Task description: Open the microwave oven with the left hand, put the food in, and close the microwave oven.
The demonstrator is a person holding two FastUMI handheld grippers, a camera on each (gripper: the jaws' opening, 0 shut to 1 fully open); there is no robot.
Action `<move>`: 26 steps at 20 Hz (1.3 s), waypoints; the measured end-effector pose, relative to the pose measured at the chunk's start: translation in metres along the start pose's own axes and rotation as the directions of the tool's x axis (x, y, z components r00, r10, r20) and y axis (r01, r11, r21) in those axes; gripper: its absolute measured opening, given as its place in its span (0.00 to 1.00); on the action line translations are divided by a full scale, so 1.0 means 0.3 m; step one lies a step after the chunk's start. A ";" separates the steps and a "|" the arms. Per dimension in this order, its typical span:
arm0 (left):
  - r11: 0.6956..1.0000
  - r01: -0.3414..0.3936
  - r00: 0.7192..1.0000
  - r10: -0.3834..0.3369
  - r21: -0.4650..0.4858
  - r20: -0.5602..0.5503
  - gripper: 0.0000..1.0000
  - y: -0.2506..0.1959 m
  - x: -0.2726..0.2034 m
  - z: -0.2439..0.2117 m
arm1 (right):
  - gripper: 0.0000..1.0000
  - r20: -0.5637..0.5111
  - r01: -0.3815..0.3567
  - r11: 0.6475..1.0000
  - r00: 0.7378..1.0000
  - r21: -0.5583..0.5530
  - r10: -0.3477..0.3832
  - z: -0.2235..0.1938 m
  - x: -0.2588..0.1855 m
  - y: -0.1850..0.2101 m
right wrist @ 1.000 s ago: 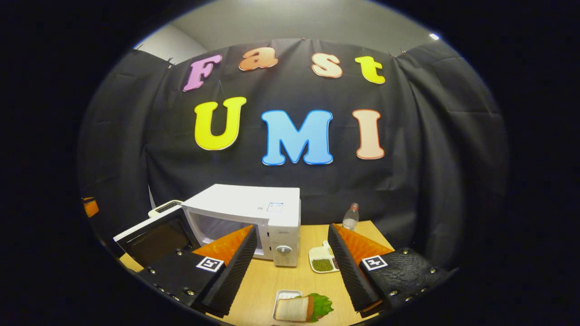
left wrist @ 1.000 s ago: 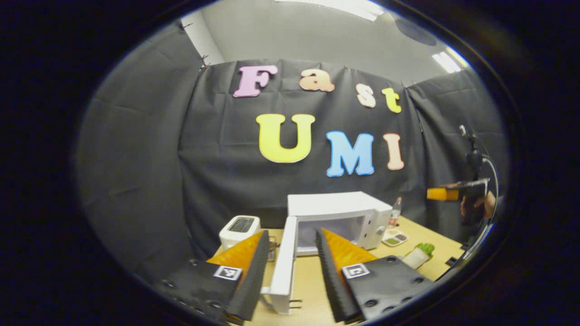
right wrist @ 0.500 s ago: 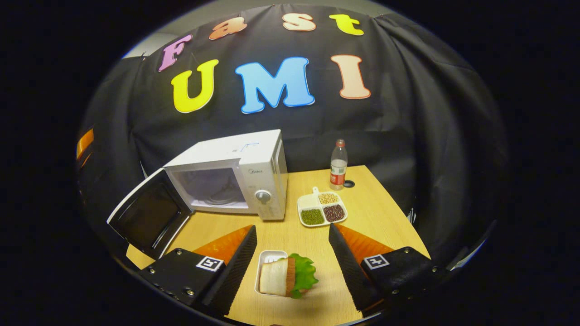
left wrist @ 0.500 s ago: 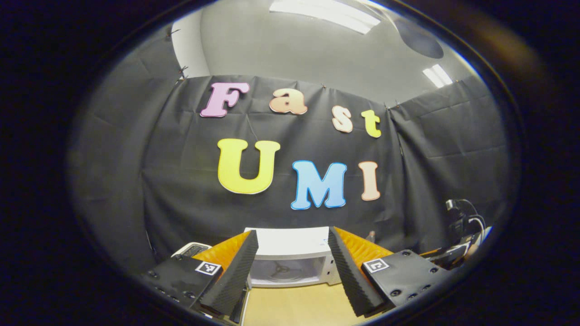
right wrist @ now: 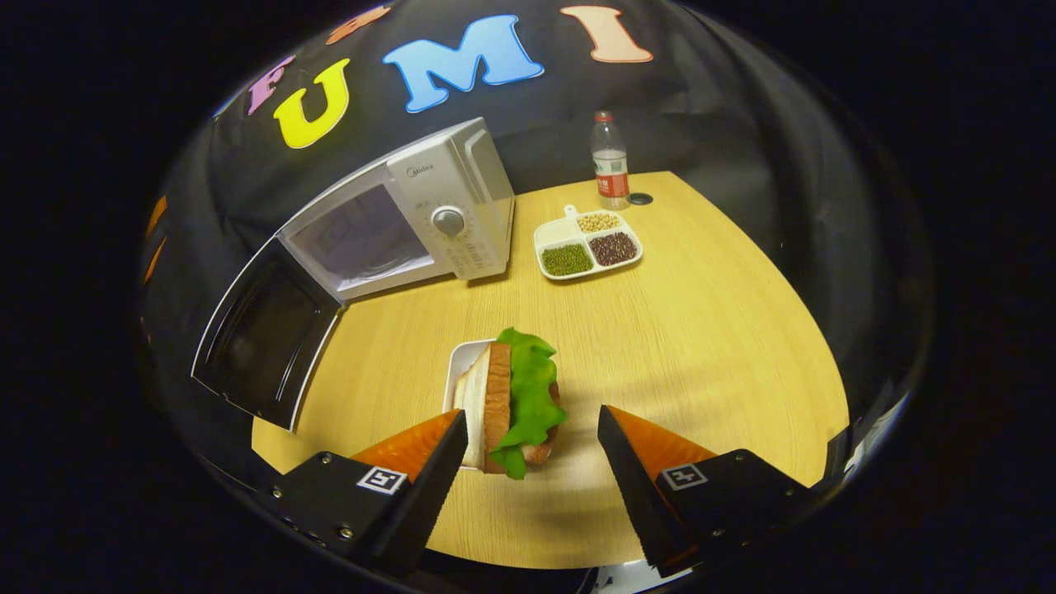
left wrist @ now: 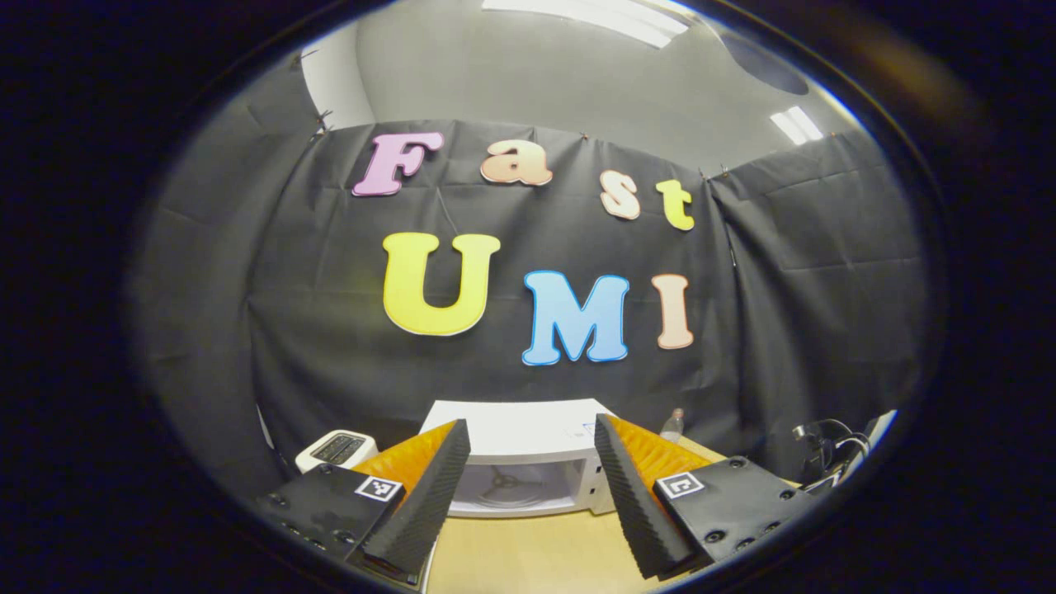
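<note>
The white microwave (right wrist: 437, 210) stands at the back left of the wooden table (right wrist: 709, 330), its door (right wrist: 264, 342) swung wide open to the left. The food is a sandwich (right wrist: 516, 384) with bread and green lettuce, lying on a small white tray (right wrist: 462, 360) near the front edge. My right gripper (right wrist: 531, 414) hovers open just above it, one finger on each side and neither pressing on it. In the left gripper view the microwave (left wrist: 516, 433) faces me with its lit cavity and turntable (left wrist: 505, 485) visible. My left gripper (left wrist: 530, 422) is open, back from the oven, holding nothing.
A divided white dish of beans (right wrist: 587, 247) sits right of the microwave, with a plastic bottle (right wrist: 610, 158) behind it. A white toaster (left wrist: 334, 448) stands left of the oven. Black cloth walls close the booth on all sides.
My right gripper has tipped down and closed in over the sandwich, staying open. My left gripper has left the opened door, swung round to face the oven's cavity, and stays open.
</note>
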State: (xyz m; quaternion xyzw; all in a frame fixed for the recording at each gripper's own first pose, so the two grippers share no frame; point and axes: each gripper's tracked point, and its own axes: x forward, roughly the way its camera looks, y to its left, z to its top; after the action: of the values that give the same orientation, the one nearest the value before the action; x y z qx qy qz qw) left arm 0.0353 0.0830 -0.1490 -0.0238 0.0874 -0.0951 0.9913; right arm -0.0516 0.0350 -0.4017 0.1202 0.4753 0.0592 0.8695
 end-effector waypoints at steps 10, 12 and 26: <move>0.996 -0.089 0.995 0.089 -0.018 -0.039 0.97 0.106 -0.027 -0.049 | 0.28 -0.073 -0.137 0.976 0.986 0.167 0.151 -0.038 0.060 0.068; 0.995 -0.102 0.994 0.101 -0.013 -0.035 0.96 0.120 -0.030 -0.041 | 0.18 -0.057 -0.122 0.976 0.989 0.181 0.135 -0.022 0.066 0.063; 0.995 -0.092 0.996 0.092 0.042 -0.009 0.97 0.172 -0.094 0.007 | 0.08 0.194 -0.471 0.845 0.881 0.252 0.432 0.260 -0.036 0.486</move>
State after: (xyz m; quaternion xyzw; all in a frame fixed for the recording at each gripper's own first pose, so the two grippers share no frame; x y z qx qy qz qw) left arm 0.0178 0.1390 -0.1454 0.0015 0.0919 -0.0514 0.9944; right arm 0.0096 0.1614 -0.3137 0.3594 0.3794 0.1836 0.8326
